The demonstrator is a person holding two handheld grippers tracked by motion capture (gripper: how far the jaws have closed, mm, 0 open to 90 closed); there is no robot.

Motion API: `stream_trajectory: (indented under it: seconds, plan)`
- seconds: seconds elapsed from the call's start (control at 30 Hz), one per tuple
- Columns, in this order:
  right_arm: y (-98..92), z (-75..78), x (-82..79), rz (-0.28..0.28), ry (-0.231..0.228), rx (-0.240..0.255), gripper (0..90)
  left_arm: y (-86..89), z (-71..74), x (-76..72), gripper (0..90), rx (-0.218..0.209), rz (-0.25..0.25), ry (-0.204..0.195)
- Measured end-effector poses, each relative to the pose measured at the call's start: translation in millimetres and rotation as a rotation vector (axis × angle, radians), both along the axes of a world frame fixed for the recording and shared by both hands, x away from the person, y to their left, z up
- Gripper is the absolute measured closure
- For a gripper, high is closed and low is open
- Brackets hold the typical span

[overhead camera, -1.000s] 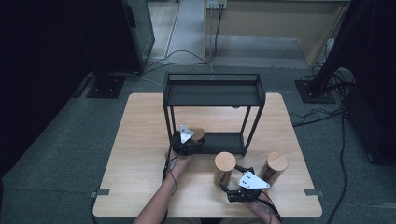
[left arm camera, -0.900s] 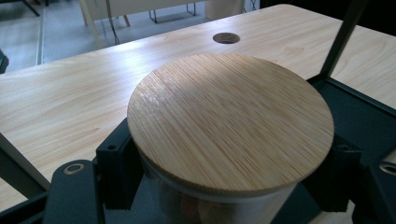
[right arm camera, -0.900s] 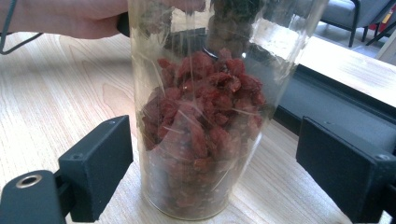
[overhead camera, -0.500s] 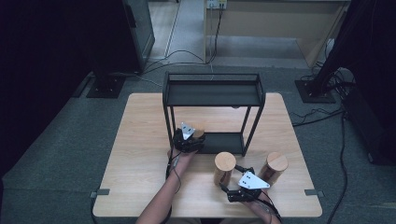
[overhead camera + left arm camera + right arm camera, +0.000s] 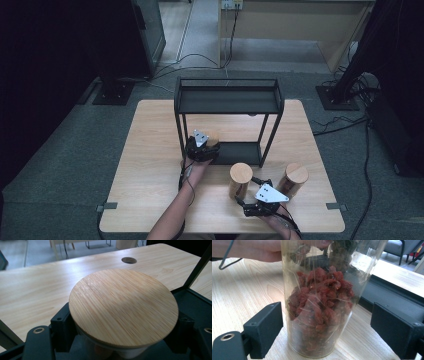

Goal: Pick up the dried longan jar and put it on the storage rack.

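My left gripper (image 5: 209, 144) reaches into the lower shelf of the black wire rack (image 5: 227, 100). Its jaws sit on both sides of a jar with a round bamboo lid (image 5: 123, 306), whose lid (image 5: 214, 136) also shows from above. The jaws have just been opening, but the pads still look to be against the jar's sides. My right gripper (image 5: 248, 191) rests near the table's front edge. It is open around a clear jar of dried red berries (image 5: 322, 307), with a gap on each side. That jar (image 5: 241, 176) stands upright on the table.
A second bamboo-lidded jar (image 5: 295, 178) stands to the right of the right gripper. The rack has an upper tray, and thin legs beside the left hand. The wooden table (image 5: 150, 150) has bare space at the left. Cables and dark stands lie on the floor beyond.
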State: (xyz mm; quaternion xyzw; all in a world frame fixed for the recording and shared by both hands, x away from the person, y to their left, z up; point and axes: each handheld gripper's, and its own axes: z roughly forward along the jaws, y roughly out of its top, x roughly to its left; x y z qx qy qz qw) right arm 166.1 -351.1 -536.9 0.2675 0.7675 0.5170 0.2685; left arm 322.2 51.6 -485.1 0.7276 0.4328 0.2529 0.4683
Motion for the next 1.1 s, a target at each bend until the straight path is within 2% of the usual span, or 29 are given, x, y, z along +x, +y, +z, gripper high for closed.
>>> stream_trajectory:
  seconds: [0.17,0.33,0.5,0.57,0.77,0.9,1.1]
  plan:
    - [-0.1,0.0,0.0,0.000,0.000,0.000,10.7,-4.5,3.0,0.4,21.8,0.034,0.003,0.019]
    - [0.0,0.1,0.1,0.000,0.000,-0.001,10.7,-6.5,5.4,-3.4,21.8,0.040,0.018,0.027]
    - [0.3,0.1,0.0,0.000,-0.001,-0.003,10.7,-7.8,5.5,-9.0,21.8,0.069,0.018,0.025]
    - [0.4,0.2,0.0,-0.001,-0.001,-0.004,10.6,-6.1,3.4,-11.9,21.8,0.063,0.016,0.022]
    - [0.5,0.4,0.0,-0.001,0.000,-0.005,10.6,-7.2,2.0,-19.0,21.8,0.084,0.020,0.018]
    - [0.5,0.4,0.2,-0.001,0.001,-0.004,10.7,-10.0,1.1,-23.6,21.8,0.110,0.024,0.019]
    - [0.6,0.5,0.2,0.000,0.001,-0.005,10.7,-6.6,-3.3,-29.0,21.8,0.085,0.025,0.032]
